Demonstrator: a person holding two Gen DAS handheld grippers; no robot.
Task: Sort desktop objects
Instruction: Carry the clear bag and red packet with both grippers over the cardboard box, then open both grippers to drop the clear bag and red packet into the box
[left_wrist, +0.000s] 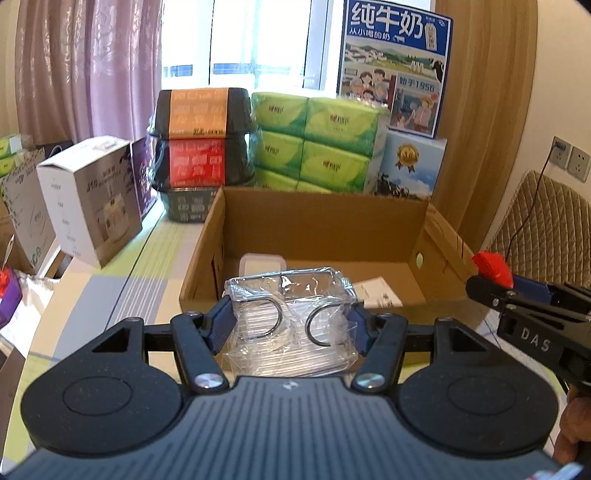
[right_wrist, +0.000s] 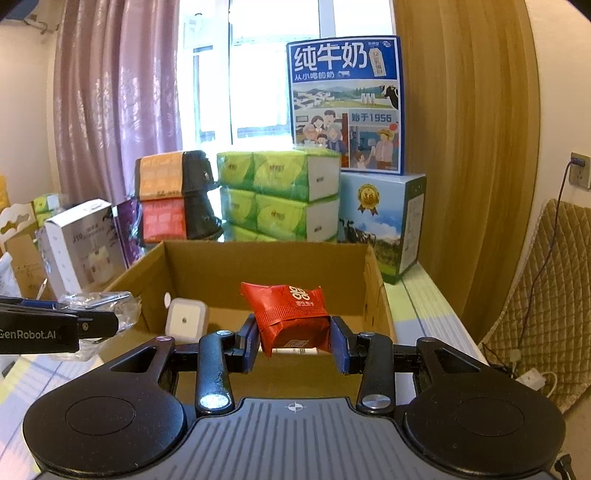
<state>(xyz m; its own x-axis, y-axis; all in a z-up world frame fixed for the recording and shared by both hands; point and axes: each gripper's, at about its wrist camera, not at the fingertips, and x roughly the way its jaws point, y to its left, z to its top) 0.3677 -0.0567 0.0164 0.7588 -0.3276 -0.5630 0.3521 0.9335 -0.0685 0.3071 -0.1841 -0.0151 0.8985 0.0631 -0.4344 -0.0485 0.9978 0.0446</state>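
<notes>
My left gripper (left_wrist: 291, 325) is shut on a clear plastic-wrapped packet with two metal rings (left_wrist: 290, 317), held above the near wall of the open cardboard box (left_wrist: 325, 221). The same packet (right_wrist: 99, 306) shows at the left of the right wrist view, beside the box. My right gripper (right_wrist: 293, 339) is shut on a red wrapped snack packet (right_wrist: 288, 314), held over the box's near edge. In the left wrist view that gripper (left_wrist: 517, 295) comes in from the right with the red packet (left_wrist: 493, 267) at its tip. A small white square object (right_wrist: 184, 319) lies inside the box.
Behind the box (right_wrist: 266, 258) stand green tissue packs (left_wrist: 317, 147), stacked dark bowls with orange and red labels (left_wrist: 199, 136), a blue milk carton box (right_wrist: 345, 103) and a light blue box (right_wrist: 384, 221). A white product box (left_wrist: 88, 199) stands at the left. A quilted chair (right_wrist: 543, 288) is right.
</notes>
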